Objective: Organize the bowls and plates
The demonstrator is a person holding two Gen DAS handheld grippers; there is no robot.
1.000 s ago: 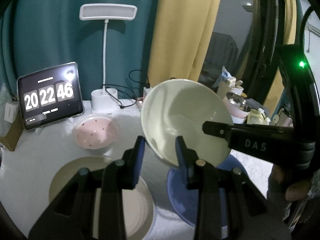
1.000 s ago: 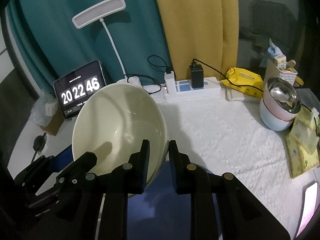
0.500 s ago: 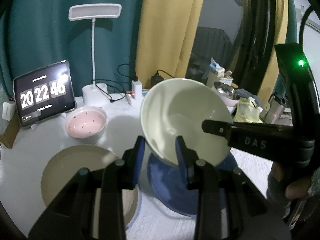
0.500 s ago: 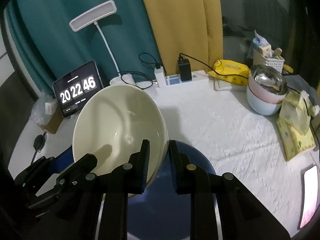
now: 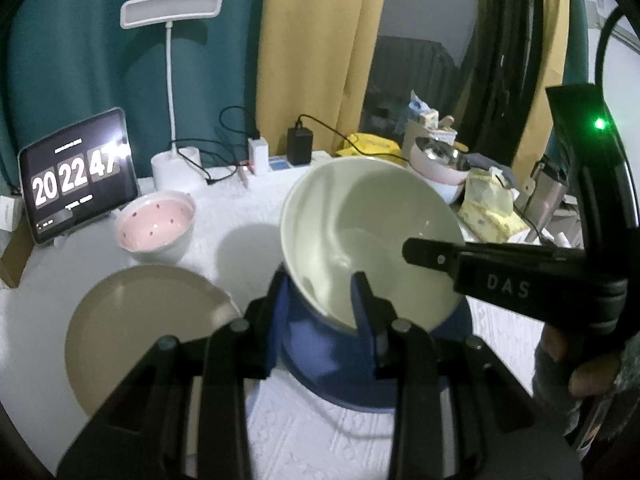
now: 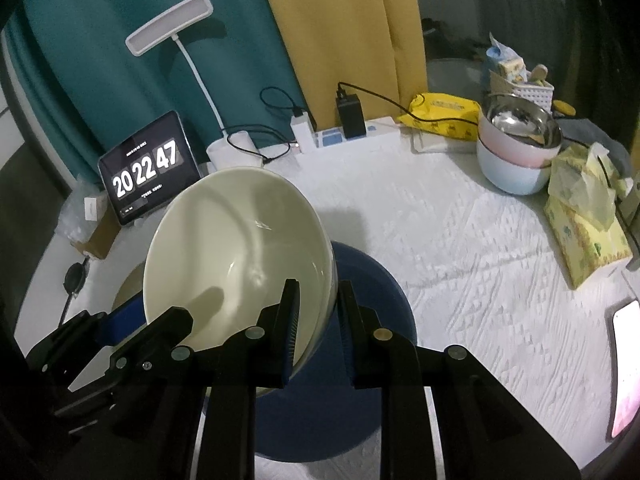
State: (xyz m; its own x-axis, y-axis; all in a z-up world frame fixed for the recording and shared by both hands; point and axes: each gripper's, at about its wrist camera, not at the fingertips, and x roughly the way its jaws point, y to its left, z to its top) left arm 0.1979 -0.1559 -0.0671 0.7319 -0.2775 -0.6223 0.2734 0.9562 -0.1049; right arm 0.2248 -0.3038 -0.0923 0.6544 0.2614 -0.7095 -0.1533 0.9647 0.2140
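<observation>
I saw a table [image 6: 460, 248] under a white textured cloth. Directly on it lay a blue plate [image 6: 372, 280], a beige plate [image 5: 136, 320] and a pink bowl [image 5: 156, 228]. Along the back stood a clock tablet [image 6: 148, 168], a lamp base [image 5: 174, 166] and a power strip [image 6: 352, 132].

Counted on the table are three loose bowls: one cream bowl [image 5: 372, 240], one pink bowl [image 5: 156, 228], one steel bowl [image 6: 524, 122]. Two plates are seen: one blue plate [image 6: 372, 300], one beige plate [image 5: 136, 320].

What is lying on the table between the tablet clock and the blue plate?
In the left wrist view, a pink-lined bowl with dark dots stands between the tablet clock and the blue plate.
</observation>
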